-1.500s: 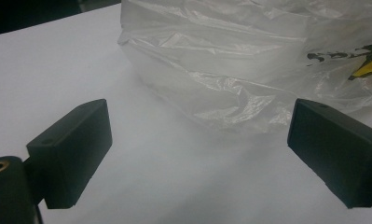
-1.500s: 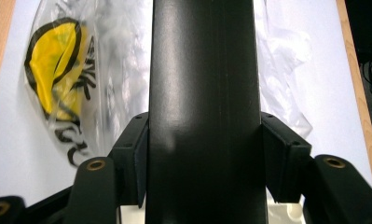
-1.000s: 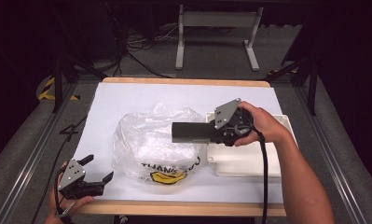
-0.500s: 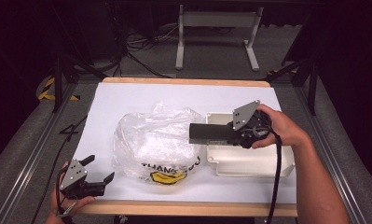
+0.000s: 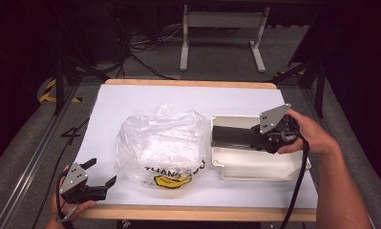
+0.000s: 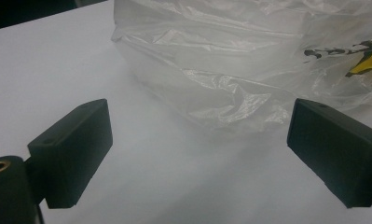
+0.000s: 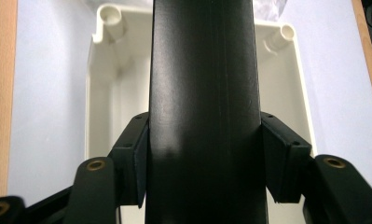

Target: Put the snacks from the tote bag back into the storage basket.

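Right tongs (image 5: 216, 136) pinch black block (image 5: 233, 136) over white tray (image 5: 255, 169); next, lower it in; left tongs (image 5: 100, 174) spread, idle

White table (image 5: 131, 102): bag (image 5: 162, 143), tray (image 5: 255, 169)

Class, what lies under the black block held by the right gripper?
The white tray lies under the black block; its walls and corner posts show. The block covers the tray floor's middle.
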`<state>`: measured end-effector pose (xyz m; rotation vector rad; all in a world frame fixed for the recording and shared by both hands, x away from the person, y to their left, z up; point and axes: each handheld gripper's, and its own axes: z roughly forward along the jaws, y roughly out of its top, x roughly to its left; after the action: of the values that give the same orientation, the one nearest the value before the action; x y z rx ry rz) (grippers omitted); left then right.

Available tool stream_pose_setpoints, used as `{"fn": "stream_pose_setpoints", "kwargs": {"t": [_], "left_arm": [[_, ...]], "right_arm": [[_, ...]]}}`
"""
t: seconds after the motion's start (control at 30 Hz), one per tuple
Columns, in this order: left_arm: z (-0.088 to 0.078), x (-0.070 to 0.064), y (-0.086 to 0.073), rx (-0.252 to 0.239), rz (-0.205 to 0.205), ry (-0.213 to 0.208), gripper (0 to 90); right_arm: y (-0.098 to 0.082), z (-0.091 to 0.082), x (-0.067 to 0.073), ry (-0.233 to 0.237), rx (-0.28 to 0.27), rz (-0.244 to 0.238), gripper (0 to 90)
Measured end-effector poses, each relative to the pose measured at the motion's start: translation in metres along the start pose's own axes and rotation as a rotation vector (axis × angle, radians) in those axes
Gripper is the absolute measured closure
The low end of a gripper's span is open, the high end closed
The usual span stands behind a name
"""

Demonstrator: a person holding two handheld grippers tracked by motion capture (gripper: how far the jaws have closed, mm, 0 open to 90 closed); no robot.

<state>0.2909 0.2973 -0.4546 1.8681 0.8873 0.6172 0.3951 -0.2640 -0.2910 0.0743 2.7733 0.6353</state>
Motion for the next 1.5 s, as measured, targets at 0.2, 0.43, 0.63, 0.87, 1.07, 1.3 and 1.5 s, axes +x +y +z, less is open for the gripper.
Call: {"fn": "stream_pose_setpoints", "kwargs": {"t": [0.2,0.43,0.63,0.87,1.07,1.3,1.5], "left_arm": [[0.002,-0.001,-0.001,0.013,0.004,-0.007,7.6],[0.005,-0.003,-0.002,0.035,0.010,-0.013,7.6],[0.005,-0.002,-0.003,0.035,0.007,-0.015,7.6],[0.006,-0.003,-0.002,0.040,0.009,-0.016,7.7],[0.006,-0.003,-0.003,0.044,0.010,-0.020,7.7],[0.007,-0.003,-0.003,0.044,0.015,-0.021,7.7],[0.007,-0.004,-0.003,0.044,0.017,-0.020,7.8]], "right_arm": [[-0.016,-0.003,-0.001,0.000,0.011,0.026,42.7],[-0.031,0.001,-0.001,0.009,0.013,0.047,42.7],[-0.039,0.008,-0.001,0.026,0.024,0.065,42.7],[-0.045,0.018,-0.004,0.038,0.039,0.081,42.7],[-0.050,0.030,-0.006,0.058,0.067,0.083,42.6],[-0.053,0.038,-0.008,0.076,0.078,0.088,42.6],[-0.054,0.048,-0.007,0.093,0.091,0.084,42.6]]}}
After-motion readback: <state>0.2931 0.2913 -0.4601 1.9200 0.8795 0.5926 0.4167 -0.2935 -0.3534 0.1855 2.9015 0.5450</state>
